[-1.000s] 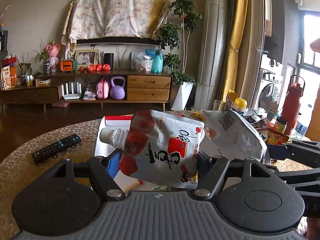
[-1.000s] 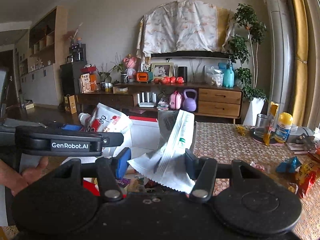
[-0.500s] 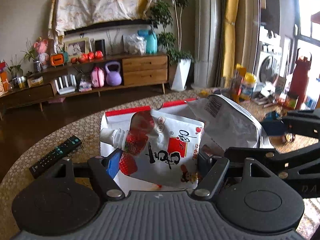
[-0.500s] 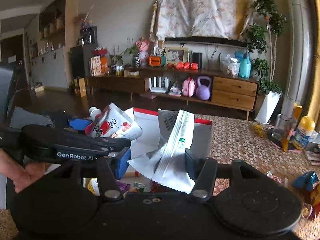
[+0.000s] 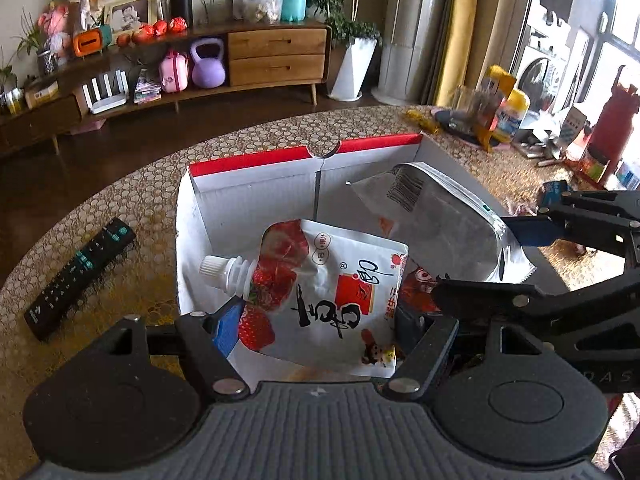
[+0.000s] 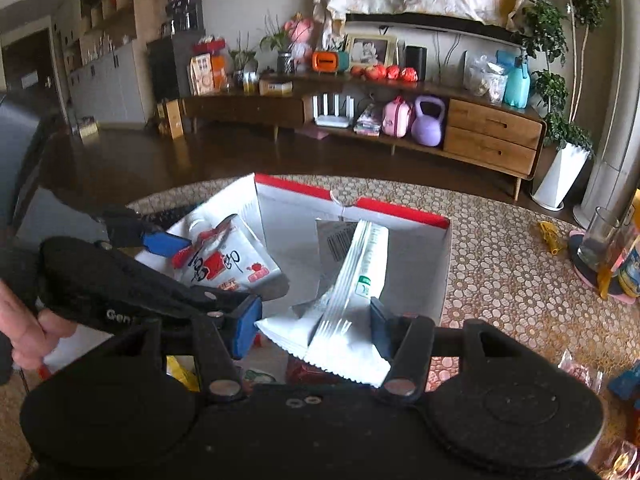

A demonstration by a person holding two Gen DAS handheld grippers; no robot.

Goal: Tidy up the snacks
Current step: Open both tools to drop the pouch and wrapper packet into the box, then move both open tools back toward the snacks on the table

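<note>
Soft daylight from the window (image 5: pixel 612 52) at right, glare there; fisheye bending at edges, slight blur

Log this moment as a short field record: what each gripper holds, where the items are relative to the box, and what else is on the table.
left gripper: shut on the strawberry spout pouch
right gripper: shut on the silver snack bag
position: both items held over the open red-rimmed white box, neither released
box contents: some packets at the bottom, partly hidden
table: patterned cover
left of box: black remote control
right of box: loose snack packets, drinking glass
hand: grips the left tool's handle
</note>
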